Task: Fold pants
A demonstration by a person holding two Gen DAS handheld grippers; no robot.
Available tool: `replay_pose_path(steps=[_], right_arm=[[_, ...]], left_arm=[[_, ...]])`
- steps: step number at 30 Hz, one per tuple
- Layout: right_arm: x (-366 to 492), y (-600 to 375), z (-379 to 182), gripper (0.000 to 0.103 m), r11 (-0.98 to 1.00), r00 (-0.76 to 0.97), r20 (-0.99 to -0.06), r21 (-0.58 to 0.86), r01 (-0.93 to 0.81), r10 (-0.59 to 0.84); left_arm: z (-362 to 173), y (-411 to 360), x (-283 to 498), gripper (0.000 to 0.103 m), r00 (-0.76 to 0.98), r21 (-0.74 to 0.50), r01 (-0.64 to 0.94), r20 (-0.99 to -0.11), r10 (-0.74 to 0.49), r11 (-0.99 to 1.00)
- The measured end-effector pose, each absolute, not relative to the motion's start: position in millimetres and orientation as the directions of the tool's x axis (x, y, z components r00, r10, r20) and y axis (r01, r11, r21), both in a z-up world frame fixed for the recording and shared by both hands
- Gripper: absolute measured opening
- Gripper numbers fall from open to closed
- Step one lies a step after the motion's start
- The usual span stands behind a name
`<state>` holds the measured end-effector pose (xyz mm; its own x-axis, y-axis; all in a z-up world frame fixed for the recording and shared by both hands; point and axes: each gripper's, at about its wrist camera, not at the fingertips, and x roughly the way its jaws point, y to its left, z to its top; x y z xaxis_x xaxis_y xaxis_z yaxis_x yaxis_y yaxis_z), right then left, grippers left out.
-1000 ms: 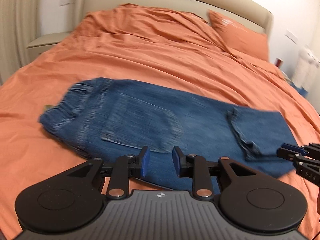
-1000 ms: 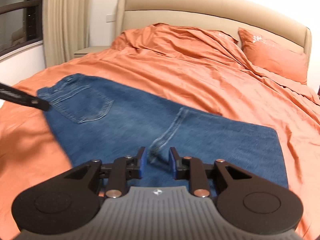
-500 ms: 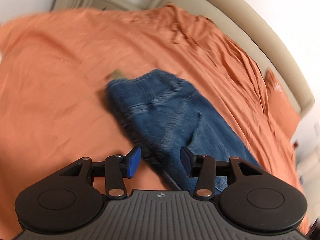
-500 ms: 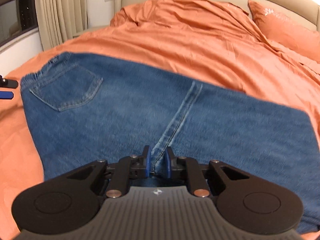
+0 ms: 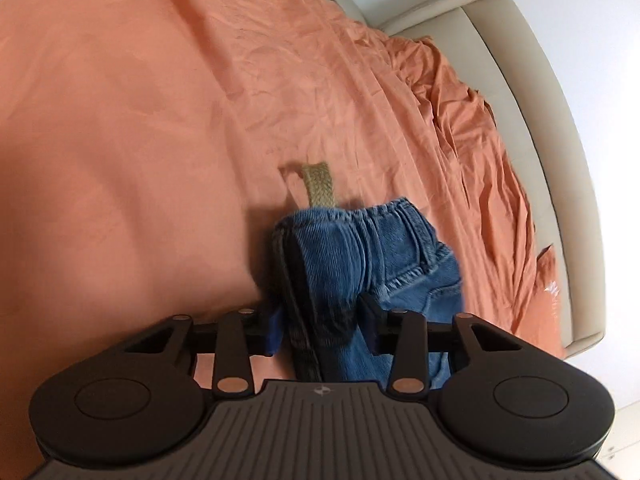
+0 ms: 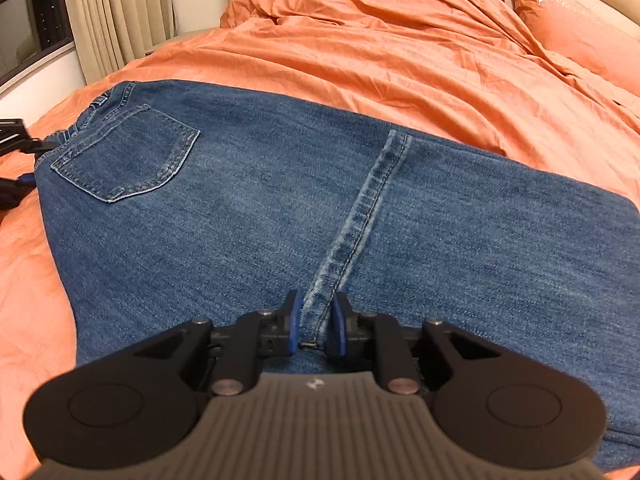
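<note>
The blue denim pants [image 6: 256, 208] are spread flat across the bed covered in a rumpled orange sheet [image 6: 400, 52], back pocket upward and waistband toward the left of the right wrist view. The right gripper [image 6: 317, 326] is set at the near edge of the fabric, where the pale stitched hem [image 6: 360, 216] of the folded-over leg runs down between its blue-padded fingers [image 6: 294, 322]; both pads are pressed against that hem, so the fingers are seen clamped on the pants. In the left wrist view the gathered elastic waistband end is bunched up between the fingers of the left gripper [image 5: 322, 326], whose pads [image 5: 274, 330] are held well apart with the denim filling the gap; whether the cloth is actually pinched there cannot be told. A tan woven drawstring end [image 5: 318, 186] is seen lying on the sheet just beyond the waistband. A beige padded headboard [image 5: 532, 92] is seen behind the bed, and pale pleated curtains [image 6: 116, 12] hang at the left
</note>
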<state>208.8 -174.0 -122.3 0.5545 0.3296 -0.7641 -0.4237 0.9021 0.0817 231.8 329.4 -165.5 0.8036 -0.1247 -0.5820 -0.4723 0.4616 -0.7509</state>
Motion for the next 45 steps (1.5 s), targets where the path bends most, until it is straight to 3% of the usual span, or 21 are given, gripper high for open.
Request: replay_pose_path(steps=[4, 9, 17, 22, 27, 32, 37, 39, 41, 45], right_arm=[[213.5, -176.8, -124.6, 0.015, 0.904, 0.536, -0.772, 0.113, -0.413, 0.342], [214.3, -174.2, -124.2, 0.015, 0.896, 0.529, -0.779, 0.094, -0.434, 0.338], [219.9, -172.0, -113.8, 0.016, 0.889, 0.504, -0.796, 0.091, -0.448, 0.335], [208.2, -181.0, -88.1, 0.016, 0.895, 0.554, -0.755, 0.099, -0.435, 0.353], [188.1, -203.4, -63.4, 0.016, 0.909, 0.605, -0.710, 0.123, -0.398, 0.361], [171.1, -228.8, -50.8, 0.017, 0.936, 0.635, -0.707, 0.116, -0.332, 0.312], [154.3, -256.5, -54.2, 0.017, 0.958, 0.642, -0.721, 0.110, -0.264, 0.260], [147.5, -263.9, -58.1, 0.017, 0.963, 0.634, -0.731, 0.121, -0.243, 0.252], [138.9, -270.9, -62.0, 0.019, 0.963, 0.630, -0.733, 0.138, -0.231, 0.256], [128.3, -274.0, -69.3, 0.023, 0.965, 0.633, -0.731, 0.147, -0.216, 0.253]], left_arm=[[-163.2, 323.6, 234.3, 0.031, 0.799, -0.721, -0.469, -0.593, -0.104, 0.509], [-129.5, 302.2, 239.5, 0.019, 0.774, -0.585, -0.451, -0.632, -0.030, 0.674], [-44.0, 239.1, 239.5, 0.017, 0.825, -0.399, -0.305, -0.565, 0.031, 0.865], [10.0, 146.7, 226.6, 0.017, 0.880, -0.139, -0.115, -0.473, 0.036, 0.984], [14.1, 39.2, 205.9, 0.017, 0.896, 0.097, 0.060, -0.443, -0.011, 0.993], [-22.2, -43.5, 185.2, 0.017, 0.834, 0.172, 0.243, -0.539, -0.115, 0.955], [-80.3, -85.9, 170.6, 0.018, 0.671, 0.109, 0.392, -0.713, -0.203, 0.914], [-94.7, -88.3, 170.2, 0.019, 0.659, 0.117, 0.385, -0.729, -0.184, 0.916], [-97.3, -78.7, 171.6, 0.024, 0.640, 0.049, 0.370, -0.737, -0.216, 0.928], [-92.5, -48.9, 188.3, 0.049, 0.554, -0.217, 0.322, -0.746, -0.370, 0.921]])
